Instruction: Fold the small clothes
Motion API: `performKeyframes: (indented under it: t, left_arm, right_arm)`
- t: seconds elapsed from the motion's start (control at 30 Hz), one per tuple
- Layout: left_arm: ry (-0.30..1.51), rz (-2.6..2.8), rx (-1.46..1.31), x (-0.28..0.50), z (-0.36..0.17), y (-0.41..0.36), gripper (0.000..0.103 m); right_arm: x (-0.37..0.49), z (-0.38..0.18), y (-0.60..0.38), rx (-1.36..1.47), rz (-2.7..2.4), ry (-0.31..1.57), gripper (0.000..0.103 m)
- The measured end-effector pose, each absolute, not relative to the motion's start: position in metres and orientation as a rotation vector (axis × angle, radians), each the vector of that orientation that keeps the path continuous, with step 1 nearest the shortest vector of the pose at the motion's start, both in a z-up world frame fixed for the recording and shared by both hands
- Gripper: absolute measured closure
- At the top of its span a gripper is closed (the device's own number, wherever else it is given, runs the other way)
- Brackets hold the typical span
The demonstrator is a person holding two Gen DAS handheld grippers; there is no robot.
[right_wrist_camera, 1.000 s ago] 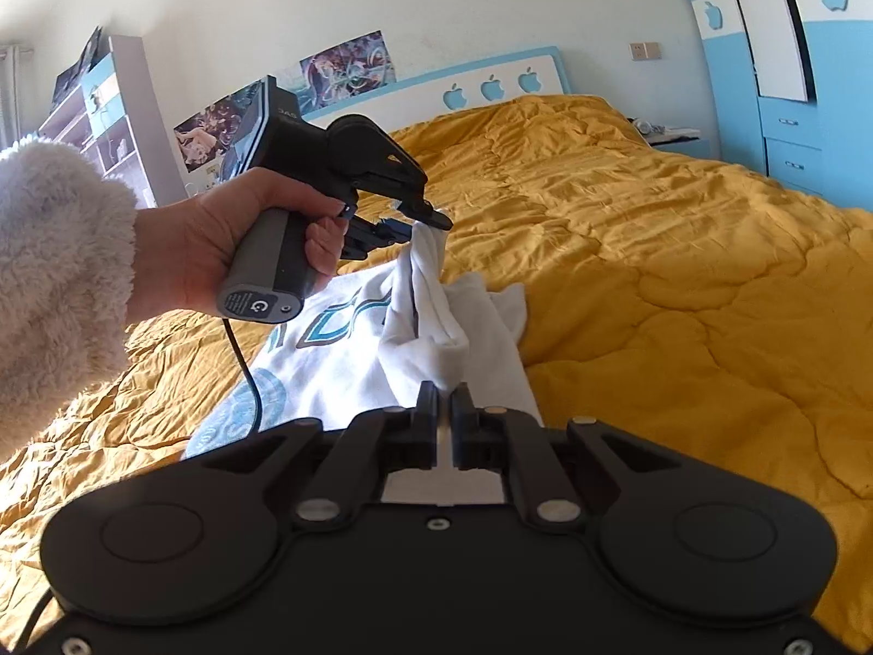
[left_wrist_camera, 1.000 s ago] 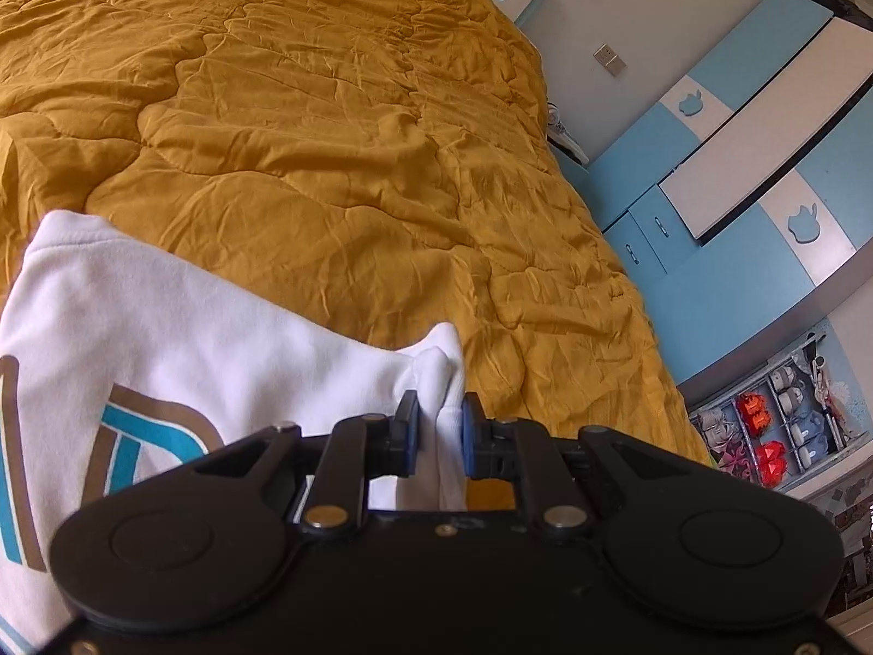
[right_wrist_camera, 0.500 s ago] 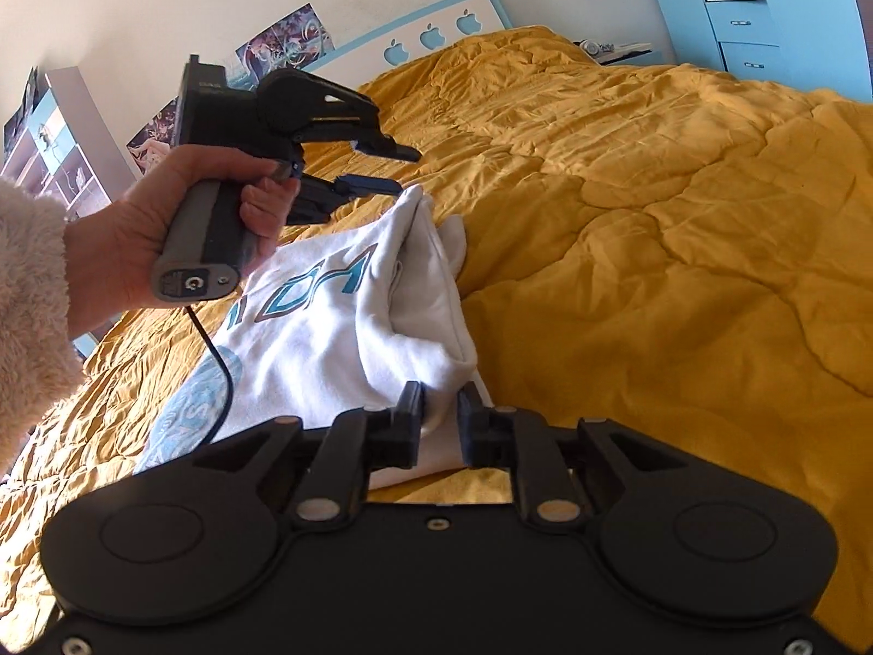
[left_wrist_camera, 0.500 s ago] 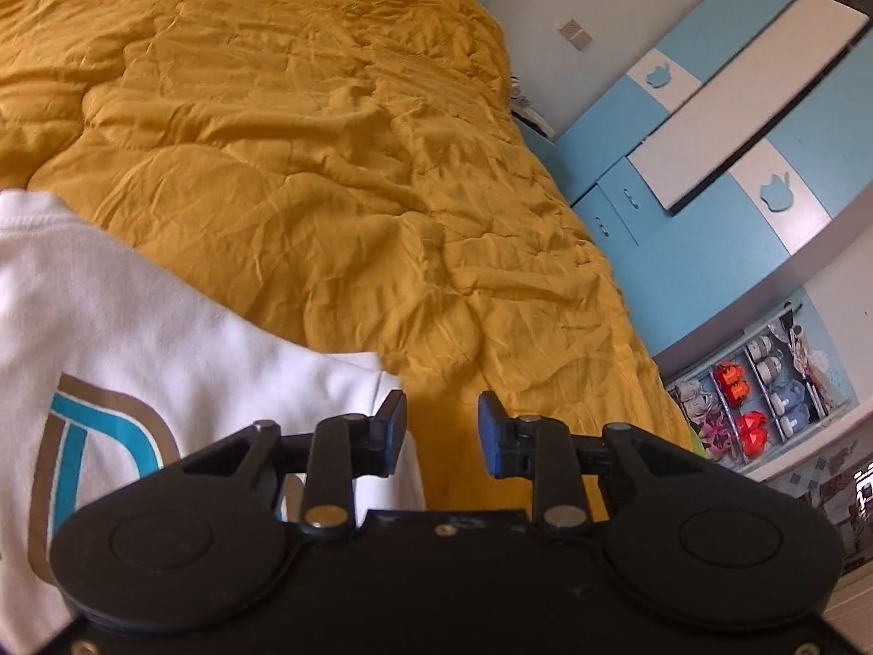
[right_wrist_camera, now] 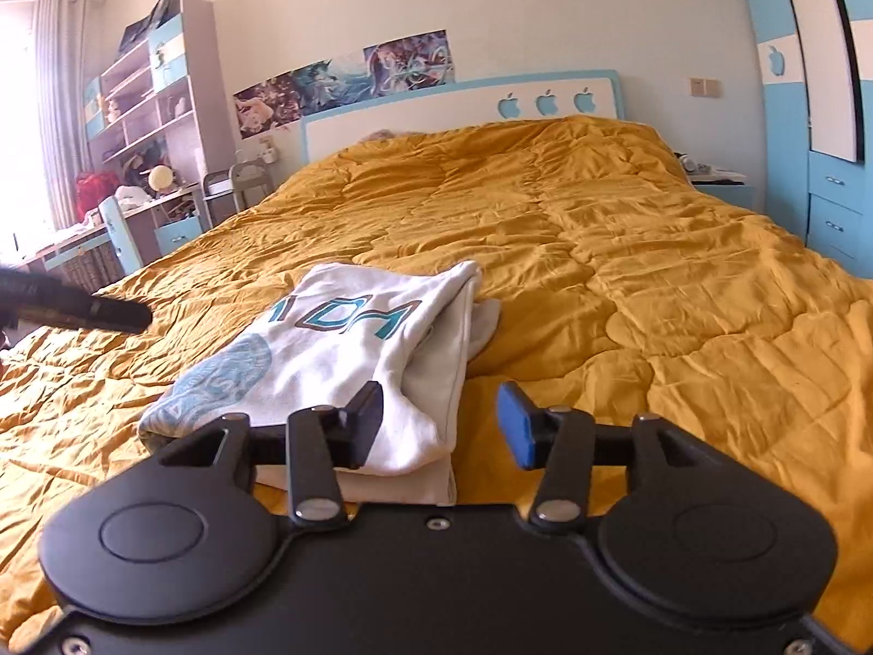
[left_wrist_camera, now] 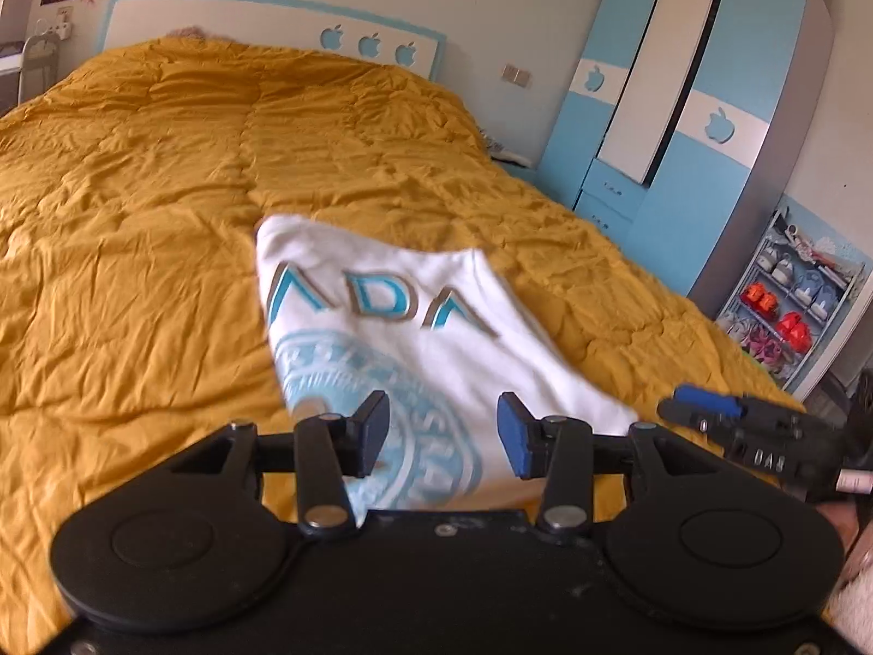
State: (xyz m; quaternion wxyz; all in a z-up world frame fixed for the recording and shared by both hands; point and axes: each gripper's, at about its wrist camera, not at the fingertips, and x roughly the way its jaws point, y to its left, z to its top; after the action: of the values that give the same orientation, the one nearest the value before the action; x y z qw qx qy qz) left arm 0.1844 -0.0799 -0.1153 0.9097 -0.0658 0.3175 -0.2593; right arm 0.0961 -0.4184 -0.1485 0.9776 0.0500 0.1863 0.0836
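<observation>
A small white shirt [left_wrist_camera: 414, 327] with teal letters and a round teal print lies folded on the mustard quilt [left_wrist_camera: 136, 191]. In the right wrist view the shirt [right_wrist_camera: 349, 349] shows its right side folded over, with layered edges near me. My left gripper [left_wrist_camera: 443, 431] is open and empty, just above the shirt's near edge. My right gripper [right_wrist_camera: 439, 423] is open and empty, over the shirt's near right corner. The right gripper's fingers [left_wrist_camera: 709, 409] show at the right in the left wrist view. The left gripper's tip [right_wrist_camera: 109, 314] shows at the left in the right wrist view.
The quilt [right_wrist_camera: 627, 273] covers a wide bed with a white and blue headboard [right_wrist_camera: 464, 109]. A blue and white wardrobe [left_wrist_camera: 682, 109] and a shoe rack [left_wrist_camera: 791, 305] stand to the right. A desk and shelves [right_wrist_camera: 136, 136] stand to the left.
Both grippers have let go of the shirt, opened wide and pulled back toward the near edge. The lifted side of the shirt now lies folded flat on the quilt.
</observation>
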Motion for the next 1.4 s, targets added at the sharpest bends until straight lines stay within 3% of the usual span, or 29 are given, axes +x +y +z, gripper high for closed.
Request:
performKeyframes:
  t: [0.2, 0.43, 0.63, 0.67, 0.7, 0.73, 0.87, 0.9, 0.93, 1.1, 1.23, 1.4]
  left_arm:
    - [0.727, -0.433, -0.045, 0.169, -0.159, -0.066, 0.059]
    - [0.709, -0.393, -0.049, 0.179, -0.173, -0.060, 0.060]
    - [0.689, -0.411, -0.023, 0.184, -0.174, -0.075, 0.064]
    - [0.694, -0.417, -0.019, 0.186, -0.174, -0.077, 0.069]
    - [0.707, -0.431, -0.024, 0.189, -0.175, -0.078, 0.095]
    - [0.728, -0.430, -0.025, 0.193, -0.176, -0.081, 0.098]
    - [0.742, -0.429, -0.005, 0.197, -0.177, -0.086, 0.098]
    - [0.738, -0.428, 0.001, 0.197, -0.176, -0.086, 0.098]
    - [0.735, -0.426, 0.005, 0.196, -0.176, -0.086, 0.098]
    - [0.653, -0.364, 0.059, 0.186, -0.154, -0.082, 0.101]
    - [0.722, -0.332, 0.059, 0.196, -0.158, -0.080, 0.101]
    - [0.818, -0.307, 0.025, 0.202, -0.185, -0.079, 0.101]
  right_arm:
    - [0.106, -0.156, -0.400, -0.027, 0.236, 0.413, 0.055]
    - [0.114, -0.159, -0.383, -0.112, 0.232, 0.446, 0.057]
    - [0.119, -0.162, -0.376, -0.152, 0.216, 0.467, 0.057]
    - [0.121, -0.162, -0.376, -0.156, 0.216, 0.476, 0.057]
    - [0.123, -0.163, -0.375, -0.158, 0.213, 0.491, 0.059]
    - [0.125, -0.164, -0.375, -0.157, 0.208, 0.498, 0.061]
    - [0.132, -0.165, -0.377, -0.138, 0.222, 0.530, 0.072]
    - [0.133, -0.164, -0.378, -0.132, 0.227, 0.536, 0.086]
    - [0.134, -0.164, -0.378, -0.126, 0.235, 0.542, 0.094]
    - [0.130, -0.153, -0.379, -0.145, 0.233, 0.532, 0.096]
    - [0.126, -0.142, -0.386, -0.131, 0.238, 0.535, 0.097]
    - [0.136, -0.171, -0.386, -0.132, 0.235, 0.644, 0.097]
